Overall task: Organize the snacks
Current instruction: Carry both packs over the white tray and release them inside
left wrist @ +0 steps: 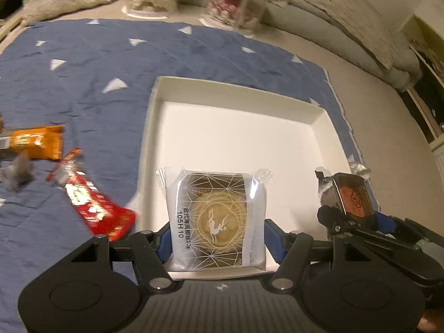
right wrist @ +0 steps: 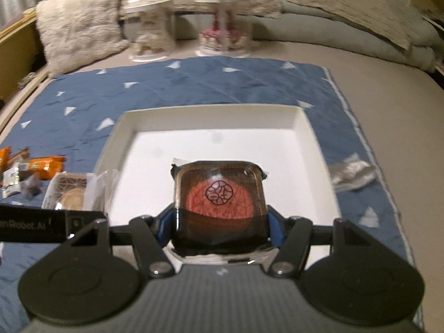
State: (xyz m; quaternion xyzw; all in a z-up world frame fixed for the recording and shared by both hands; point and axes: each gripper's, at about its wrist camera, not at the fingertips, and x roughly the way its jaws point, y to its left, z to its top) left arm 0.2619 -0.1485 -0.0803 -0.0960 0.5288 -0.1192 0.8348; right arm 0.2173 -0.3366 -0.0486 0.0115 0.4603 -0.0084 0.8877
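Note:
My left gripper (left wrist: 217, 229) is shut on a clear-wrapped pastry with a white rabbit print (left wrist: 216, 216), held over the near edge of the white box (left wrist: 155, 105). My right gripper (right wrist: 222, 222) is shut on a dark-wrapped pastry with a red disc (right wrist: 220, 194), also over the box's (right wrist: 119, 127) near edge. The right gripper with its pastry (left wrist: 352, 197) shows at the right of the left wrist view. The rabbit pastry (right wrist: 72, 191) shows at the left of the right wrist view. The box floor looks bare.
The box sits on a blue cloth with white triangles (left wrist: 83, 63) on a bed. A red snack packet (left wrist: 91, 202) and an orange one (left wrist: 36, 141) lie left of the box. A silver wrapper (right wrist: 352, 174) lies right of it. Two clear domed stands (right wrist: 222, 19) and a furry cushion (right wrist: 77, 25) are behind.

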